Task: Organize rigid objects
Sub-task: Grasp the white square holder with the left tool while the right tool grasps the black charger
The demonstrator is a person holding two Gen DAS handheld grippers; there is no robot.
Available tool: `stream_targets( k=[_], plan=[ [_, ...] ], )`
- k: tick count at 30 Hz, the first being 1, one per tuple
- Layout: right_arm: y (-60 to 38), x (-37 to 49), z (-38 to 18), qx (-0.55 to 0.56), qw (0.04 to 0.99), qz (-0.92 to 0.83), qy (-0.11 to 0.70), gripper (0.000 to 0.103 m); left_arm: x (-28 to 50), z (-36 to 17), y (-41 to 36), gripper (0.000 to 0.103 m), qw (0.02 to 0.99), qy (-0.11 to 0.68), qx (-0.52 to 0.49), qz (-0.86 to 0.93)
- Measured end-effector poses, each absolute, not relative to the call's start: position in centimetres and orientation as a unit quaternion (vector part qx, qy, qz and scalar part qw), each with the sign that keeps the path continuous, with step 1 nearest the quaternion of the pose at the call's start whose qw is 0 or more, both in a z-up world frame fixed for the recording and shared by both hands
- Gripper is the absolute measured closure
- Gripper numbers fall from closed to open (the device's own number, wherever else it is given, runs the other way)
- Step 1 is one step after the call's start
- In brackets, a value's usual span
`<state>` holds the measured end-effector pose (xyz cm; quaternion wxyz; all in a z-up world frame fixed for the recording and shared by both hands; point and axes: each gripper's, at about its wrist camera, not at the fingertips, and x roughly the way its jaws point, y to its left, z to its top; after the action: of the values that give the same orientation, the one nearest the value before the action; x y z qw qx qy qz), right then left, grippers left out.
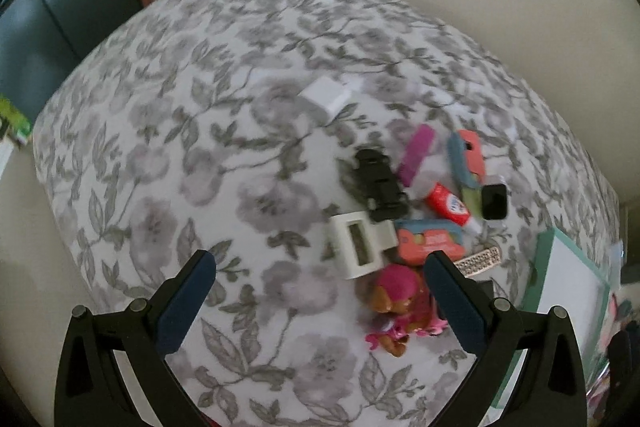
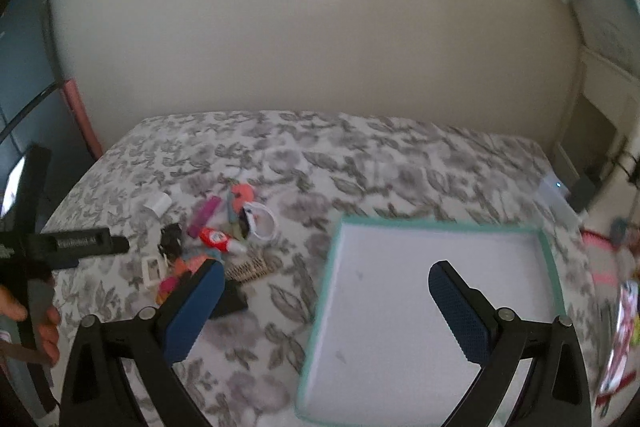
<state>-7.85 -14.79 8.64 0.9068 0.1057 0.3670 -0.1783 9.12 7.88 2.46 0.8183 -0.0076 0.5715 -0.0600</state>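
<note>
**Both grippers empty over the table, tray not yet loaded**

I have the left gripper (image 1: pixel 320 275) spread wide with nothing between its pads, hovering above the floral tablecloth (image 1: pixel 160 147). The right gripper (image 2: pixel 326 285) is likewise released and empty, hanging over the teal-rimmed tray (image 2: pixel 548 251), which sits toward the table's right edge and holds nothing so far.

The clutter sits in one pile left of the tray, roughly mid-table: a white clip (image 1: pixel 358 243), a black clip (image 1: pixel 380 187), a purple bar (image 1: pixel 416 155), a red glue tube (image 1: pixel 448 205), a coral packet (image 1: pixel 432 241), a smartwatch (image 1: pixel 494 201), a rhinestone barrette (image 1: pixel 480 259) and a pink-hatted dog figure (image 1: pixel 394 311). A small white box (image 1: pixel 326 97) lies apart, toward the far side.

Step in hand, as I judge it: pick the first item. The dog figure is nearest the left gripper's right finger, so I would shift right to centre it between the pads, drop low, close on the body rather than the thin pink parts, and lift straight up so neighbours stay put. The pile is tight; touching items may drag along.

Writing: the glue tube label and coral packet print are too blurred to read. In the right wrist view white lettering on the left gripper's black body is not legible either.
</note>
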Motion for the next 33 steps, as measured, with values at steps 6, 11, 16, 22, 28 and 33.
stream_targets(
  k=[6,11,16,22,28,33],
  plan=[
    [-12.1,-3.1,5.0,0.109,0.893,-0.122,0.419,0.0,9.9,0.3,9.2,0.0,0.798,0.6,-0.037,-0.052],
    [-10.2,-1.2,1.3,0.072,0.874,-0.119,0.466,0.0,10.5,-1.5,9.2,0.0,0.782,0.618,-0.056,-0.057],
    [-10.1,-0.6,-1.3,0.085,0.859,-0.115,0.491,0.0,10.9,-3.6,8.3,0.0,0.76,0.644,-0.06,-0.065],
    [-10.3,-0.6,-3.0,0.114,0.849,-0.106,0.505,0.0,11.2,-5.3,7.6,0.002,0.746,0.659,-0.062,-0.069],
    [-9.3,0.0,-3.0,0.099,0.85,-0.097,0.507,0.0,11.4,-6.1,7.5,0.004,0.739,0.667,-0.067,-0.071],
    [-8.7,0.3,-2.9,0.096,0.851,-0.088,0.508,0.0,12.2,-6.1,6.7,0.01,0.745,0.66,-0.059,-0.074]
  ],
)
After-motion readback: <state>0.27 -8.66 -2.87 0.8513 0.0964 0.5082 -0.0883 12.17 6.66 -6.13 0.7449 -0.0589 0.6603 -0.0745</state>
